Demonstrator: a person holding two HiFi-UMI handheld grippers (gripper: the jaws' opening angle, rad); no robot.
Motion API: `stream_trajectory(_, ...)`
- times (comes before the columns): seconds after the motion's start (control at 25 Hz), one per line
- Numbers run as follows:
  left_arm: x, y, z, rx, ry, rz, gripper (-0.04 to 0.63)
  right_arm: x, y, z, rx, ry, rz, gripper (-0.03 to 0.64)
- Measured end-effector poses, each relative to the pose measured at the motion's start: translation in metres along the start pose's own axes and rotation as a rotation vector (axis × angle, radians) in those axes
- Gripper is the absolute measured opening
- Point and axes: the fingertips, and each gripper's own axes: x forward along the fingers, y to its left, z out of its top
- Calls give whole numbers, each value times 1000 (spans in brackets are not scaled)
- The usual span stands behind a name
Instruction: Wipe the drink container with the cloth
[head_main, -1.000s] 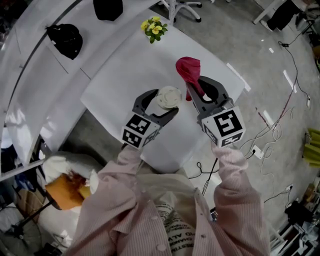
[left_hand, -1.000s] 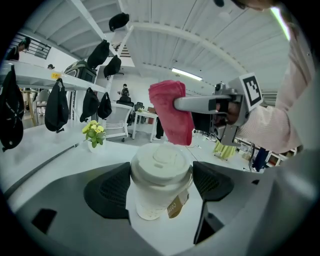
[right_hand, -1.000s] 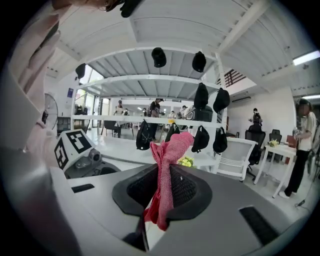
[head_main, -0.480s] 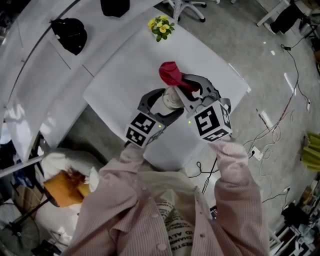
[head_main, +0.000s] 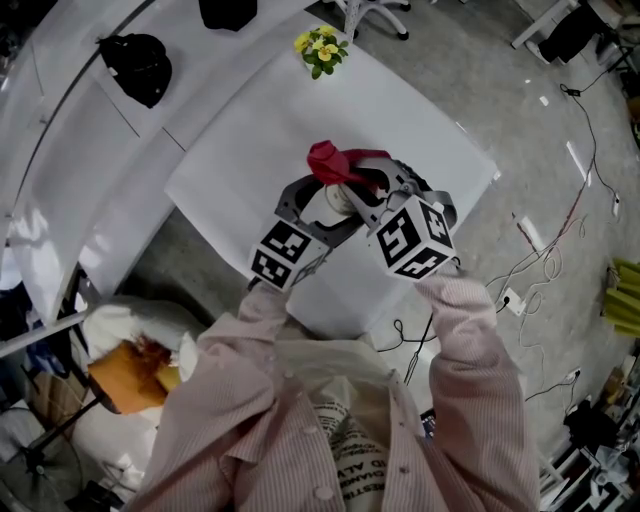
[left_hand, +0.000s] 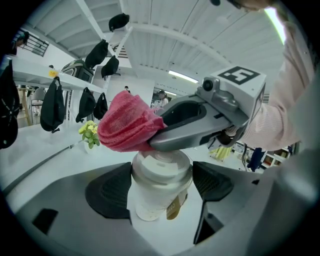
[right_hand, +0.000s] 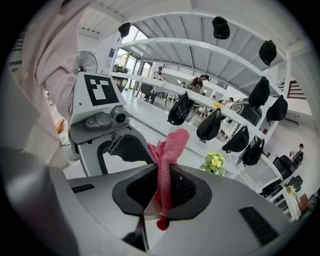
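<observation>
A white lidded drink cup (head_main: 334, 204) with a tan label is held above the white table (head_main: 250, 140), my left gripper (head_main: 318, 212) shut on its sides. In the left gripper view the cup (left_hand: 159, 192) fills the gap between both pads (left_hand: 111, 192). My right gripper (head_main: 352, 178) is shut on a red cloth (head_main: 328, 160) and reaches across from the right. There the cloth (left_hand: 125, 127) rests on the cup's lid (left_hand: 162, 167) on its far left side. In the right gripper view the cloth (right_hand: 168, 165) stands up, pinched between the jaws of that gripper (right_hand: 162, 192).
A small pot of yellow flowers (head_main: 322, 50) stands at the table's far corner. Black bags (head_main: 135, 70) hang along the white shelving at the left. Cables (head_main: 540, 260) lie on the floor to the right. A sack and an orange object (head_main: 125, 375) sit at the near left.
My right gripper has carried the red cloth left and down, from beside the cup onto its lid. The left gripper has kept hold of the cup and shifted only slightly.
</observation>
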Motion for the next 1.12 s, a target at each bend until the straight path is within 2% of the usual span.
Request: stream_trajectory(1.12,0,-2,-5,-2,0,-11,374,-24,29,-14,85,88,73,44)
